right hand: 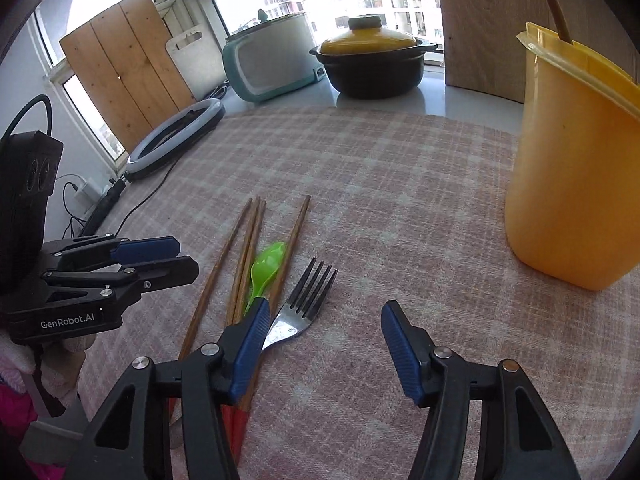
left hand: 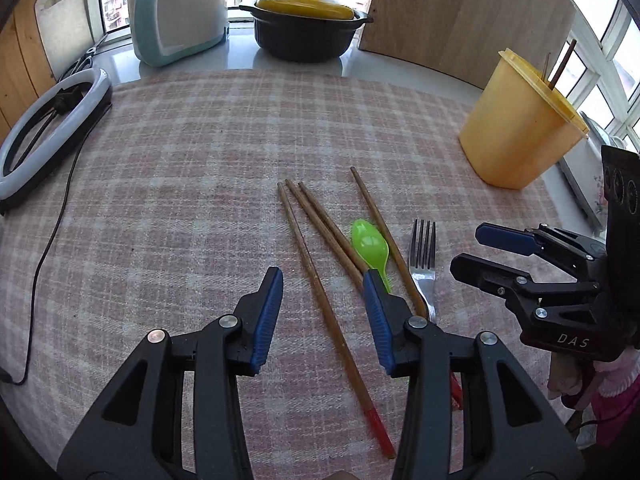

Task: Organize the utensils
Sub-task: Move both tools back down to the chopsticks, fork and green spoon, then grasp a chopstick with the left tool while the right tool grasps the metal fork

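Observation:
Several brown chopsticks with red ends lie on the checked tablecloth with a green plastic spoon and a metal fork. My left gripper is open and empty just above the chopsticks, one chopstick between its fingers. My right gripper is open and empty, low over the cloth with the fork's tines between its fingers. A yellow utensil holder stands at the right with chopsticks in it.
A yellow-lidded black pot, a teal appliance and wooden boards stand on the sill behind. A ring light with a cable lies at the left.

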{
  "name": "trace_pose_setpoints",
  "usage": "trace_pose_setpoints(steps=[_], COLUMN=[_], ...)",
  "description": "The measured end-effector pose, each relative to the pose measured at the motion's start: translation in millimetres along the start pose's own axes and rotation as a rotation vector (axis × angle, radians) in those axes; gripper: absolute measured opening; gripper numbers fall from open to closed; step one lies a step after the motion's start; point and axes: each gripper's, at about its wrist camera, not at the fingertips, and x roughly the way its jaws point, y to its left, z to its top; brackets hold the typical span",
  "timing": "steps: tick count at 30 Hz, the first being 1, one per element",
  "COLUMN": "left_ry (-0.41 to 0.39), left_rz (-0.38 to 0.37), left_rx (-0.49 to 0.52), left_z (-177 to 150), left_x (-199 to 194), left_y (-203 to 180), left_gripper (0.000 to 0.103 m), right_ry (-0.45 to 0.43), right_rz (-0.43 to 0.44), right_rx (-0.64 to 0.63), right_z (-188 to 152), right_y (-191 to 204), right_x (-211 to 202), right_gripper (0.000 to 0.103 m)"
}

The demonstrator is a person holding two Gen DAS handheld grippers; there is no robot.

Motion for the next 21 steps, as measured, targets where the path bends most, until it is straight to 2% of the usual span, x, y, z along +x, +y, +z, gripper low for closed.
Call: trace_pose_setpoints(steps=[2, 3, 6, 15, 19, 21], left_ry=[0.006, 0.009, 0.021, 0.048, 0.033, 0.024], left_rz=[0.009, 0.017, 0.030, 0.051, 0.069, 0.077], left_rx=[0.003, 0.005, 0.009, 0.015, 0.037, 0.035], left_z=[0, 0, 0, -1, -2, -2], left_x=[5, 8, 16, 31, 32, 32], left_y=[-1, -1, 0, 5, 2, 3], left_gripper=[0.041, 0.035, 0.031, 0.018, 0.015, 0.010], right_ry=[0.014, 0.020, 0.039, 0.047, 0.046, 0.044], right_rz=[0.009, 0.010, 0.012, 0.010, -0.003, -0.024], right_rx=[0.008, 0.014, 0.031, 0.037, 0.025, 0.005], right_z=[3, 4, 6, 11, 13, 14], right_y=[-1, -2, -4, -1, 5, 12], right_x=[6, 8, 16, 27, 31, 34], right_gripper=[0.056, 0.056, 0.049, 0.048, 0.045, 0.044])
